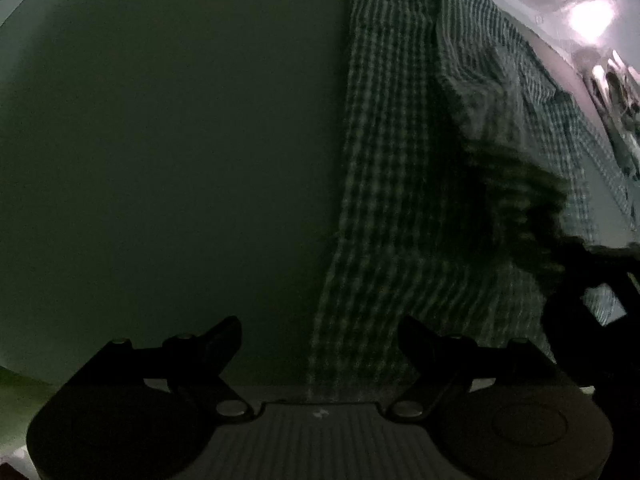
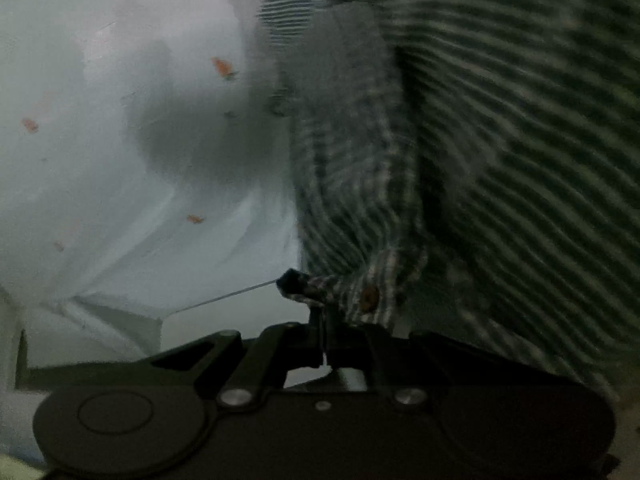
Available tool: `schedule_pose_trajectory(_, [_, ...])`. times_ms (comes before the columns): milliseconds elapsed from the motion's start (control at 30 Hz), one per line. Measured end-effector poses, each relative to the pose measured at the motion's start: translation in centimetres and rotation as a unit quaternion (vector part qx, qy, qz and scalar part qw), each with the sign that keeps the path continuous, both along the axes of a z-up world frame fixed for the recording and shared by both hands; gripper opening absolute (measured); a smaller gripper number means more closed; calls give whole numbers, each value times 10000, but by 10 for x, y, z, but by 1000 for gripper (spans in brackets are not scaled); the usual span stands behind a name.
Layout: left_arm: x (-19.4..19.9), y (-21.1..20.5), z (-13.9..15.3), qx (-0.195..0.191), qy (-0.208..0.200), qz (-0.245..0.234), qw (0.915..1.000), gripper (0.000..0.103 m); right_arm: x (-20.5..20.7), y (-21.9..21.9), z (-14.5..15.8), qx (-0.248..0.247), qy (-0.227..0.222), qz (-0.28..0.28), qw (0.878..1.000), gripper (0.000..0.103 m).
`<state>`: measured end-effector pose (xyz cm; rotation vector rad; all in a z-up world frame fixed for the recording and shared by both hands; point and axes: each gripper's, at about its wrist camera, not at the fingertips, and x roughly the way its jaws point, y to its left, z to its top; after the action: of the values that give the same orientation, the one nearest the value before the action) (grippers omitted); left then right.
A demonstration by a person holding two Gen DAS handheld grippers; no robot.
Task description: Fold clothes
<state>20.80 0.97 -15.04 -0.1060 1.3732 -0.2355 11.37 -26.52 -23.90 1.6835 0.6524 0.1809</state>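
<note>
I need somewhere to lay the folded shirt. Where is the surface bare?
Bare room lies left of the checked shirt, on the dark surface ahead of the open left hand-held gripper. The right side is crowded with lifted cloth, pinched by the right hand-held gripper.

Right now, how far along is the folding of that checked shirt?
Early stage. Nothing looks folded yet: the checked shirt lies rumpled on the table. In hand: the right gripper is shut on a buttoned edge, lifting it. The left gripper is open and empty at the shirt's edge. The folds themselves and flattening all remain.
</note>
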Motion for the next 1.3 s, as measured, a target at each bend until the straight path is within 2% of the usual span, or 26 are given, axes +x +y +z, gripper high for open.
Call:
schedule_pose_trajectory(100, [0,5,-2,44,42,-67,10000,86,-4,7,-9,67,275,-7,9996,8])
schedule_pose_trajectory(133, [1,6,0,14,15,-65,10000,86,-5,9,-9,81,306,1,9995,13])
schedule_pose_trajectory(233, [3,7,4,-75,-68,-60,9999,86,-6,10,2,77,5,-51,10000,29])
schedule_pose_trajectory(333, [6,8,8,-164,-150,-56,9997,87,-8,6,12,162,-529,-345,9979,31])
schedule_pose_trajectory(400, [7,9,11,-224,-205,-52,9995,87,-6,2,10,241,-625,-565,9962,27])
schedule_pose_trajectory(467, [7,9,13,-245,-262,-68,9993,87,-2,-1,1,279,-413,-634,9967,22])
schedule_pose_trajectory(600, [6,6,14,-157,-324,-62,9993,88,8,0,-23,28,728,-292,9969,16])
schedule_pose_trajectory(633, [5,5,14,-129,-333,-51,9993,88,8,0,-29,69,923,-240,9954,8])
schedule_pose_trajectory(700, [10,5,16,-112,-369,0,9993,88,10,-1,-37,135,1218,-135,9924,7])
schedule_pose_trajectory(733, [11,4,18,-115,-411,37,9991,88,11,-3,-34,140,1189,-80,9928,12])
schedule_pose_trajectory(867, [19,-7,28,-166,-651,172,9976,88,22,-22,-9,-119,840,16,9964,19])
schedule_pose_trajectory(900, [21,-12,30,-166,-729,197,9970,88,22,-29,-4,-146,734,-17,9972,25])
schedule_pose_trajectory(967, [24,-27,36,31,-984,160,9950,89,20,-44,3,-230,604,-114,9978,32])
schedule_pose_trajectory(1033, [27,-44,42,211,-1272,55,9916,91,16,-61,6,-370,620,-219,9972,35])
schedule_pose_trajectory(1100, [31,-62,46,205,-1476,-5,9888,93,15,-79,11,-527,675,-332,9958,39])
schedule_pose_trajectory(1133, [33,-72,48,175,-1565,-25,9875,94,13,-90,14,-640,686,-374,9949,47])
schedule_pose_trajectory(1233, [47,-100,48,6,-1615,-28,9869,95,8,-125,32,-1360,654,-361,9879,58])
schedule_pose_trajectory(1267, [51,-107,48,-8,-1609,-9,9870,95,3,-135,38,-1713,671,-325,9824,61])
schedule_pose_trajectory(1300, [54,-114,47,-21,-1603,10,9871,95,-1,-147,45,-2086,699,-287,9751,69])
